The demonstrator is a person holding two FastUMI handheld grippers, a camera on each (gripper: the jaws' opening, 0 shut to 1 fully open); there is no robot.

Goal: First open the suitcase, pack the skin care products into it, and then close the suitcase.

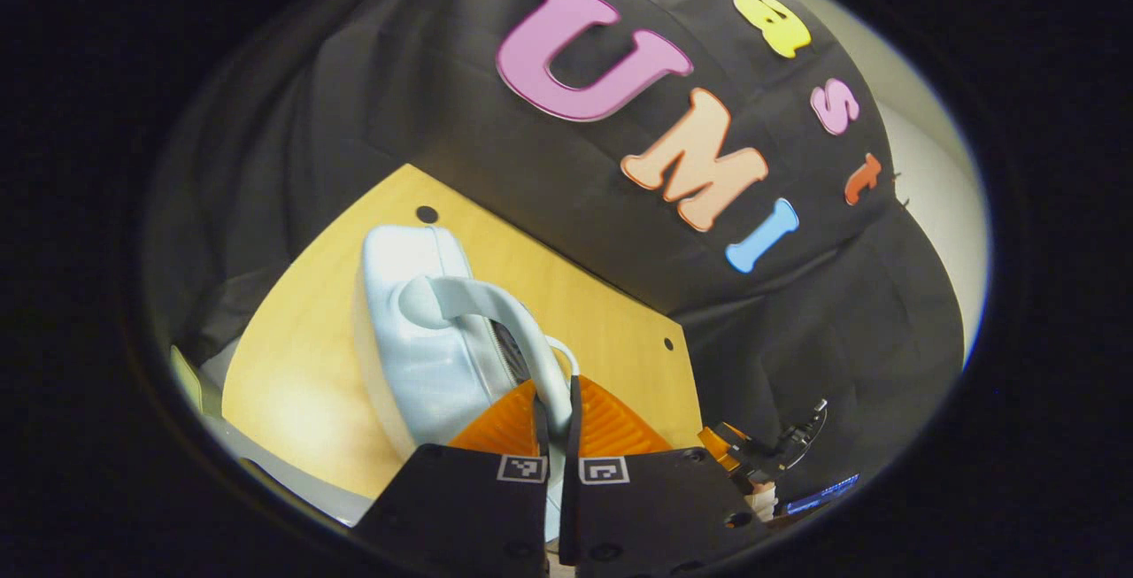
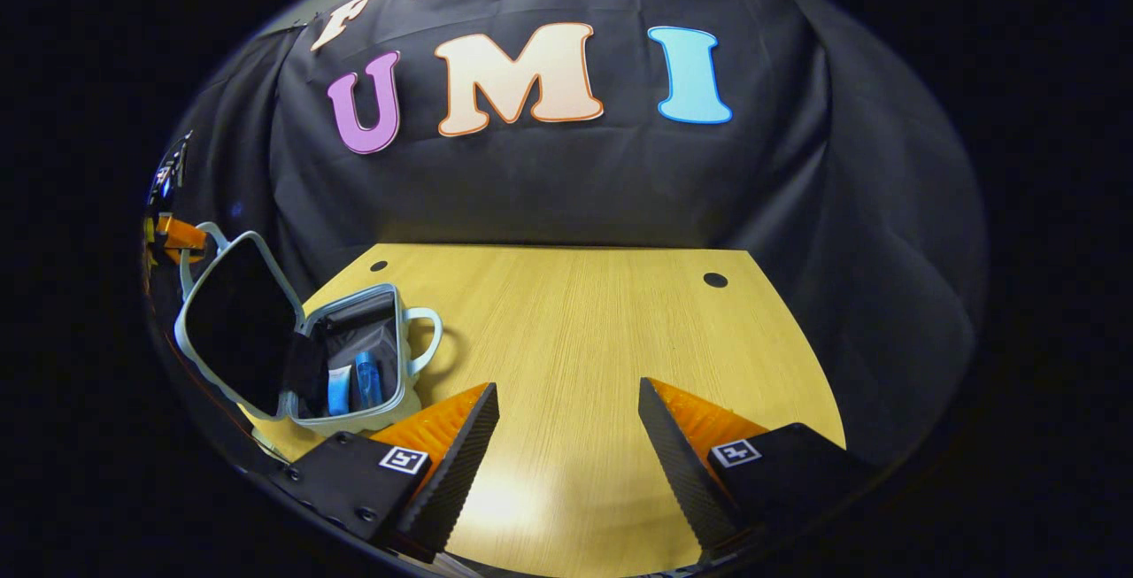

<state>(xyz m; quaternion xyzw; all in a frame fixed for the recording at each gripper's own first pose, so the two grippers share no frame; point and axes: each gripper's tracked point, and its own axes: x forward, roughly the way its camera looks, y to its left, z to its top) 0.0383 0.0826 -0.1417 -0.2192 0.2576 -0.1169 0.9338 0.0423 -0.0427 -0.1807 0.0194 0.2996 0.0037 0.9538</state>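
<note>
The desk is pale wood with fine straight grain and a soft sheen, the suitcase has a smooth, slightly glossy pale shell with a dark cloth lining, and the wall behind is matt, creased black cloth.

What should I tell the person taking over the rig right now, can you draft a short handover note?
Left gripper: shut on the lid handle of the suitcase, holding the lid raised.
Right gripper: open, holding nothing, above the bare wooden table to the right of the suitcase.
Suitcase sits at the table's left side, lid up. Two skin care products already stand inside the lower half.
Done: suitcase opened, products packed.
Left: swing the lid down with the left gripper and close the suitcase. I can't tell from here what the closure needs.
</note>
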